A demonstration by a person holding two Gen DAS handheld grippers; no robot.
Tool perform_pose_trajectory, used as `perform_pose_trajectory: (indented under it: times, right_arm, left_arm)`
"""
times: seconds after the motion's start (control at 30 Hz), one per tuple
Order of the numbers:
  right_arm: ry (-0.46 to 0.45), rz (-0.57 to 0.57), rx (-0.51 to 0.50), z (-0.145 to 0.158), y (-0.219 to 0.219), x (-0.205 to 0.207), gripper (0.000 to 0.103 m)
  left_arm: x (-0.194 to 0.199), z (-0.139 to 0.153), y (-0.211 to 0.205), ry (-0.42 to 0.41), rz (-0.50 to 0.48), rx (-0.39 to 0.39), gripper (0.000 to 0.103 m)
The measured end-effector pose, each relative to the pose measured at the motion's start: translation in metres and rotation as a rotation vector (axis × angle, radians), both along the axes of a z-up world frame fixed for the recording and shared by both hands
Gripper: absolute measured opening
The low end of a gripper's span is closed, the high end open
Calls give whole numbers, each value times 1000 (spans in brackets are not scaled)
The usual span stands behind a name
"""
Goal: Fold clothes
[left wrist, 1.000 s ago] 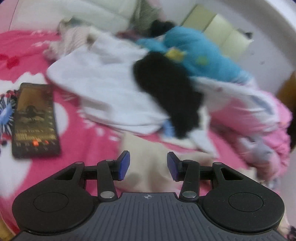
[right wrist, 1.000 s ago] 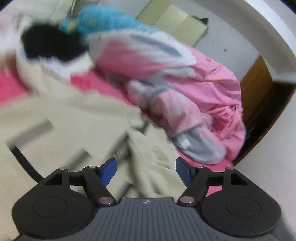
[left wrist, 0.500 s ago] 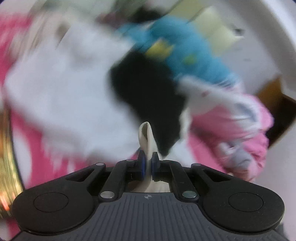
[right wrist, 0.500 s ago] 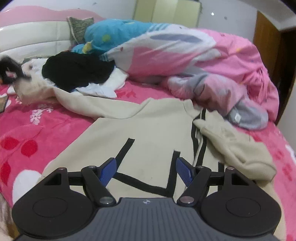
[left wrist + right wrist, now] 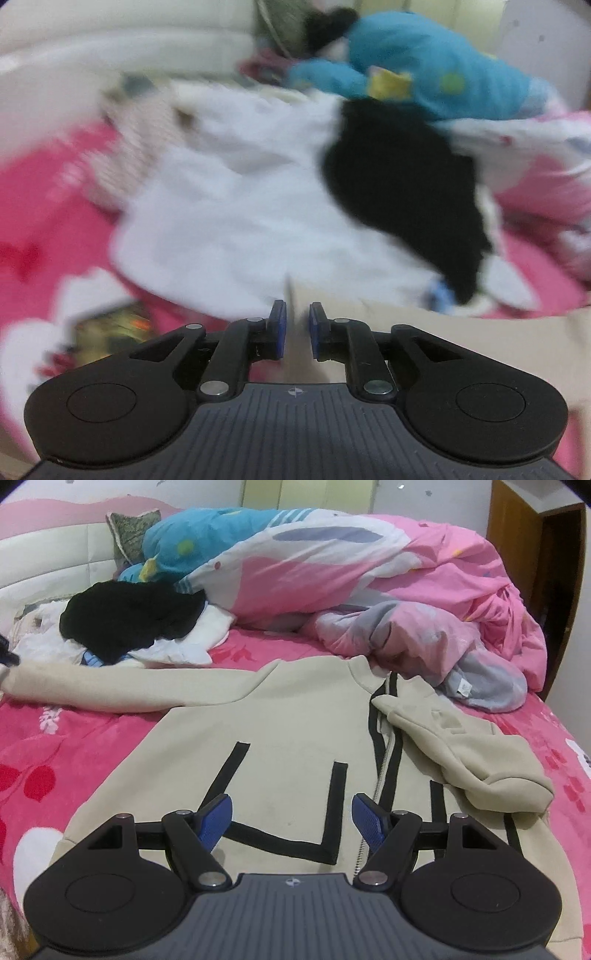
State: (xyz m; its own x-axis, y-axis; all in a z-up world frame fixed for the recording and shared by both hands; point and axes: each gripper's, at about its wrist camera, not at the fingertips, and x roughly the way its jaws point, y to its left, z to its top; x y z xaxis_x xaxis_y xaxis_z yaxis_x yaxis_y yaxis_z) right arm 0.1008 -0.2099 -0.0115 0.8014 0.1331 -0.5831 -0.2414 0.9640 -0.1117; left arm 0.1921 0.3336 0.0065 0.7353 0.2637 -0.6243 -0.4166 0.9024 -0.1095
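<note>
Beige zip jacket [image 5: 288,716] lies flat on the pink bed [image 5: 74,746]. Left gripper [image 5: 295,328] jaws opening, sleeve fabric between them, pads not pressing. Right gripper [image 5: 291,818] jaws apart above the jacket, empty.

A pink flowered bedspread [image 5: 92,746] is covering the bed in front of me. A pink quilt [image 5: 424,572] is lying bunched along the far side, toward the right corner. A blue spotted pillow [image 5: 207,535] is resting against its headboard end. A green cushion [image 5: 131,531] is leaning on the white padded headboard [image 5: 48,565]. A flat screened device [image 5: 110,332], too blurred to identify, is lying on the bedspread. A wooden door [image 5: 517,535] is standing beyond the far right corner.
</note>
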Motion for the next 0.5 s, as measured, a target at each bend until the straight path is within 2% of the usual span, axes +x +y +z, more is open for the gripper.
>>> perform_pose_trajectory:
  times: [0.07, 0.13, 0.27, 0.37, 0.5]
  right_arm:
    - [-3, -9, 14, 0, -5, -2, 74]
    - [-9, -20, 28, 0, -10, -5, 74]
    - [-7, -65, 76, -2, -25, -8, 74]
    - [-31, -103, 117, 1, -39, -16, 74]
    - [-87, -125, 129, 7, -60, -27, 74]
  left_arm:
    - [-6, 6, 0, -15, 42, 51, 19]
    - [-16, 17, -3, -45, 60, 46, 19]
    - [-27, 44, -39, -132, -2, 77, 25]
    - [-29, 63, -82, -199, -126, 30, 31]
    - [-20, 71, -165, -226, -391, -69, 31]
